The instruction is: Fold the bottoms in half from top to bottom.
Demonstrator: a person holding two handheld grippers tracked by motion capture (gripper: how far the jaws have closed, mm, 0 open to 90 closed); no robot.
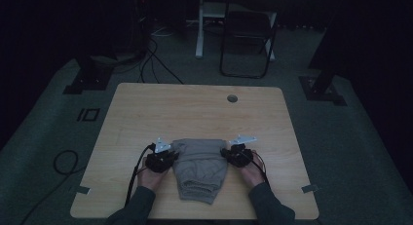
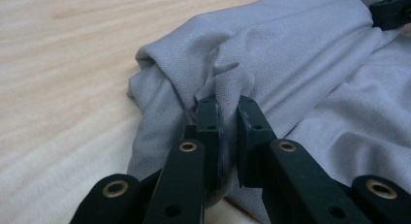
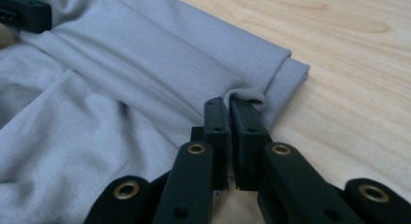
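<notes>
Black tongs point(image 2: 228, 105) on soft grey knit point(image 2: 300, 54)

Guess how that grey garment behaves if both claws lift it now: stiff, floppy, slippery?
Probably floppy: the grey garment bunches and creases where the left claw pinches it, so the middle would likely sag. Likely light, as thin knit folded in a few layers. Probably not slippery: the right claw, jaws nearly together, grips a fold, though folded layers may fall open when raised.
</notes>
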